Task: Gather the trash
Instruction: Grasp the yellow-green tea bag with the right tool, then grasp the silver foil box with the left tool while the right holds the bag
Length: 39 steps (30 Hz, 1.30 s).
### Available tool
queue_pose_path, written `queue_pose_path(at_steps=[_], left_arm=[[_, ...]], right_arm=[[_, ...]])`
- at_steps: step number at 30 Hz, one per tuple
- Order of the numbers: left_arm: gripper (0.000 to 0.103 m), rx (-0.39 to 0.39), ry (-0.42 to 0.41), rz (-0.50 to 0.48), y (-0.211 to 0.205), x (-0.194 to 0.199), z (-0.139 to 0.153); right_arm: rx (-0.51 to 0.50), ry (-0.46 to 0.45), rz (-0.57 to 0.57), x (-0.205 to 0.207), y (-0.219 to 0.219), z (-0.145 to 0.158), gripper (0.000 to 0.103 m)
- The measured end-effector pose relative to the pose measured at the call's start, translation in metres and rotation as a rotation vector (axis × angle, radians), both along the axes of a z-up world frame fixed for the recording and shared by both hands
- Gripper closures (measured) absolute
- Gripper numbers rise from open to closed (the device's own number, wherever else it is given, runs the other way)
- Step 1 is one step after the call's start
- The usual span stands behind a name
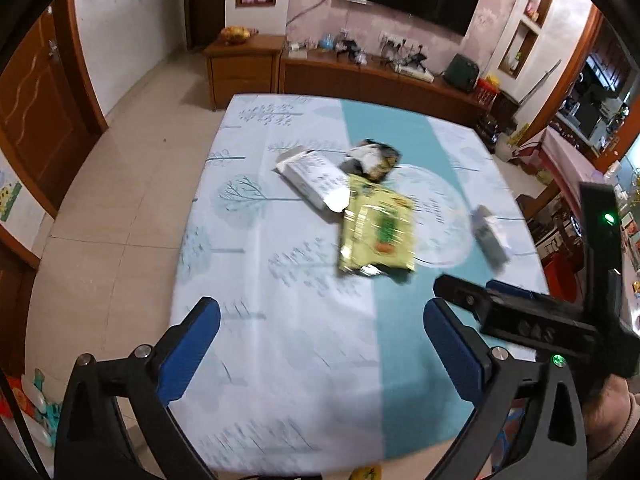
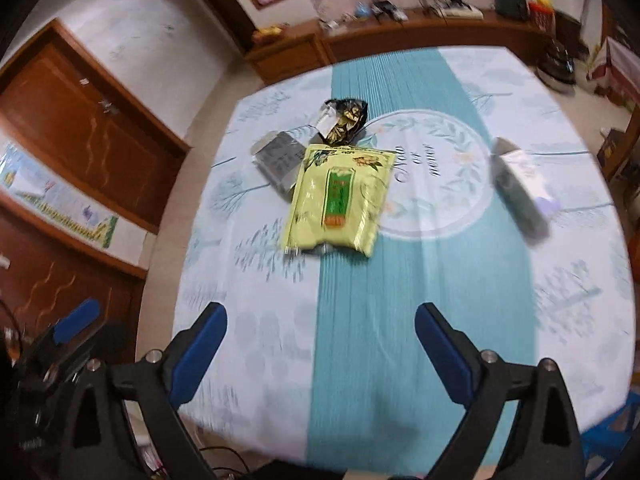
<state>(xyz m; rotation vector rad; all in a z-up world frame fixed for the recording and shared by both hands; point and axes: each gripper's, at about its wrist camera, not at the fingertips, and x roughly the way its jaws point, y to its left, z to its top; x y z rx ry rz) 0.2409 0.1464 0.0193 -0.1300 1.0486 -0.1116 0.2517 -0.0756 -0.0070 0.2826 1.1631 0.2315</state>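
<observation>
Both claws, the left gripper [image 1: 320,346] and right gripper [image 2: 320,354], are hanging over the near end of the table [image 2: 500,320], jaws spread wide, gripping nothing. Farther along are lying a yellow packet [image 2: 338,202], a white box [image 1: 314,178], a dark wrapper [image 2: 344,118] and, apart to the right, a grey tube [image 2: 518,190].
</observation>
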Motion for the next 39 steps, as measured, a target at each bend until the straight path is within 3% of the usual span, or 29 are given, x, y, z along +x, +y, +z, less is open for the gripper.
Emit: queue_pose_path(at_steps=[5,12,13,18,21,23,24,25,26,29,34,39], left_arm=[[0.002,0.008,0.076,-0.02,0.03,0.066,-0.04],[0.002,-0.022,0.142,-0.03,0.047,0.129,-0.074],[0.002,-0.025,0.149,-0.035,0.046,0.134,-0.076],[0.002,-0.034,0.163,-0.052,0.044,0.158,-0.083],[0.002,-0.049,0.163,-0.053,0.042,0.172,-0.083],[0.002,-0.064,0.164,-0.051,0.04,0.18,-0.084],[0.002,-0.071,0.166,-0.049,0.039,0.184,-0.084],[0.002,-0.08,0.17,-0.049,0.037,0.188,-0.086],[0.002,-0.088,0.175,-0.05,0.035,0.191,-0.087],[0.002,-0.114,0.201,-0.059,0.027,0.202,-0.093],[0.002,-0.137,0.243,-0.069,0.006,0.221,-0.102],[0.002,-0.148,0.296,-0.001,-0.013,0.253,-0.113]], right_arm=[[-0.063,0.105,-0.079,0.075,0.025,-0.047,0.007],[-0.159,0.219,-0.187,0.124,0.033,-0.101,0.004],[-0.172,0.216,-0.186,0.126,0.036,-0.104,0.0],[-0.333,0.193,-0.155,0.135,0.062,-0.111,0.0],[-0.346,0.173,-0.168,0.131,0.064,-0.111,0.002],[-0.356,0.149,-0.157,0.126,0.066,-0.109,0.014],[-0.358,0.119,-0.14,0.123,0.069,-0.105,0.04],[-0.363,0.093,-0.123,0.121,0.072,-0.101,0.077],[-0.352,0.082,-0.097,0.119,0.074,-0.097,0.089],[-0.3,0.099,-0.094,0.115,0.068,-0.096,0.091],[-0.154,0.129,-0.19,0.105,0.028,-0.091,0.093],[-0.094,0.122,-0.266,0.093,0.002,-0.079,0.093]])
